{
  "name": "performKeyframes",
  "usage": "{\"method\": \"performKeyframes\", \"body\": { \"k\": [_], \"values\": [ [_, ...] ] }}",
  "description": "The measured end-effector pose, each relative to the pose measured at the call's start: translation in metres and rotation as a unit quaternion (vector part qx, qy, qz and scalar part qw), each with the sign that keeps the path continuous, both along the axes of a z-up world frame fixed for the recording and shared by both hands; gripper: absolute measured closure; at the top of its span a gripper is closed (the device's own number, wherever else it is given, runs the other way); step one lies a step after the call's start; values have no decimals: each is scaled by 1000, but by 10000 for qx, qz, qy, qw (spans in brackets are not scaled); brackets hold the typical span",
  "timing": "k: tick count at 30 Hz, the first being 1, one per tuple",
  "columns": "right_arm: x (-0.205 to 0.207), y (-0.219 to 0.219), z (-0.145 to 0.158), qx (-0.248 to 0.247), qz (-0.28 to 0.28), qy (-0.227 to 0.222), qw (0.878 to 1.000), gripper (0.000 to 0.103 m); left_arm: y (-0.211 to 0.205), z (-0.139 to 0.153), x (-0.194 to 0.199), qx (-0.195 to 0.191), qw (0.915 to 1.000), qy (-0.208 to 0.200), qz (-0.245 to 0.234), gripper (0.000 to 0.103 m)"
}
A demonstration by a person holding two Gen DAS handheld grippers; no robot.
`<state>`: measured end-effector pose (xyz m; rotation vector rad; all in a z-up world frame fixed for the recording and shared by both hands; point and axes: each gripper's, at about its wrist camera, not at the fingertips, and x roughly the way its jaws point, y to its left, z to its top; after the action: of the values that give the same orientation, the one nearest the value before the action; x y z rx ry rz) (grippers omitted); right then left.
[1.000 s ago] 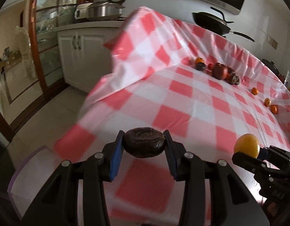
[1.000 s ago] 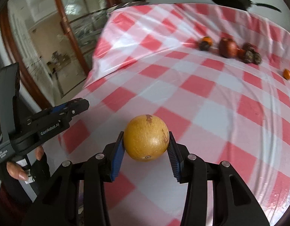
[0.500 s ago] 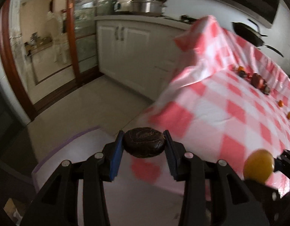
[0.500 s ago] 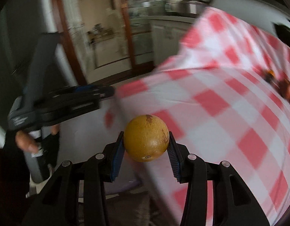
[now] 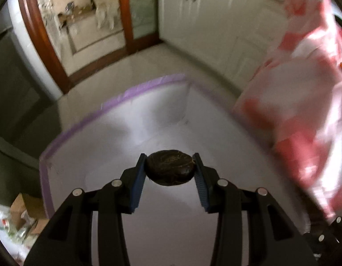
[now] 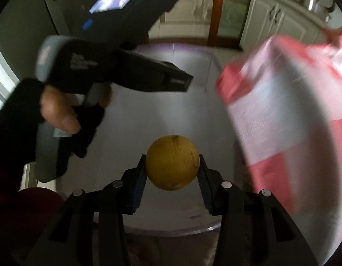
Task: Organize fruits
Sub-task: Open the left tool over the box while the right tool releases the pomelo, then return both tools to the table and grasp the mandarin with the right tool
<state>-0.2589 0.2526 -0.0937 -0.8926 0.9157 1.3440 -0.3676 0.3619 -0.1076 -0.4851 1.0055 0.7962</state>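
The left gripper (image 5: 170,170) clamps a dark wrinkled fruit (image 5: 170,170) between its blue pads; the right gripper (image 6: 172,164) clamps a yellow round fruit (image 6: 172,162). Beneath both lies a white purple-rimmed bin (image 5: 86,119), the checked tablecloth (image 5: 304,110) beyond-right.

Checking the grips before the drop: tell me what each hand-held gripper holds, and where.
Left hand-held gripper: dark wrinkled fruit, pinched at its two ends. Right hand-held gripper: round yellow fruit, pinched across its middle.
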Motion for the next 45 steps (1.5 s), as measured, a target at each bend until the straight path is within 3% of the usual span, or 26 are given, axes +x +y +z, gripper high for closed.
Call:
{"method": "performKeyframes", "body": {
  "k": [7, 18, 20, 22, 24, 32, 36, 40, 42, 45],
  "values": [
    [-2, 24, -42, -655, 14, -55, 9978, 59, 15, -46, -10, -539, 9974, 394, 269, 61],
    [-9, 23, -51, -844, -32, -19, 9964, 58, 19, -73, -16, -772, 9941, 651, 401, 60],
    [-9, 22, -51, -831, -30, -25, 9965, 58, 19, -71, -16, -761, 9942, 641, 410, 57],
    [-9, 20, -50, -810, -42, -27, 9967, 56, 20, -68, -16, -737, 9945, 595, 437, 35],
    [-8, 16, -44, -689, -57, 4, 9976, 43, 22, -62, -17, -667, 9951, 522, 513, 26],
    [-14, -1, -9, -97, 28, 37, 9999, 36, 23, -48, -22, -465, 9964, 433, 563, 26],
    [-17, -14, 20, 393, 128, 67, 9991, 33, 13, -19, -20, -126, 9974, 274, 652, 26],
    [-12, -37, 65, 1045, 44, 40, 9945, 25, -8, 33, -18, 789, 9943, -14, 718, 21],
    [-4, -54, 91, 1472, -127, 8, 9890, 22, -13, 61, -4, 1212, 9900, -300, 655, 16],
    [17, -90, 137, 2248, -578, -147, 9726, 16, -39, 113, 13, 1986, 9759, -810, 411, 2]
  ]
}}
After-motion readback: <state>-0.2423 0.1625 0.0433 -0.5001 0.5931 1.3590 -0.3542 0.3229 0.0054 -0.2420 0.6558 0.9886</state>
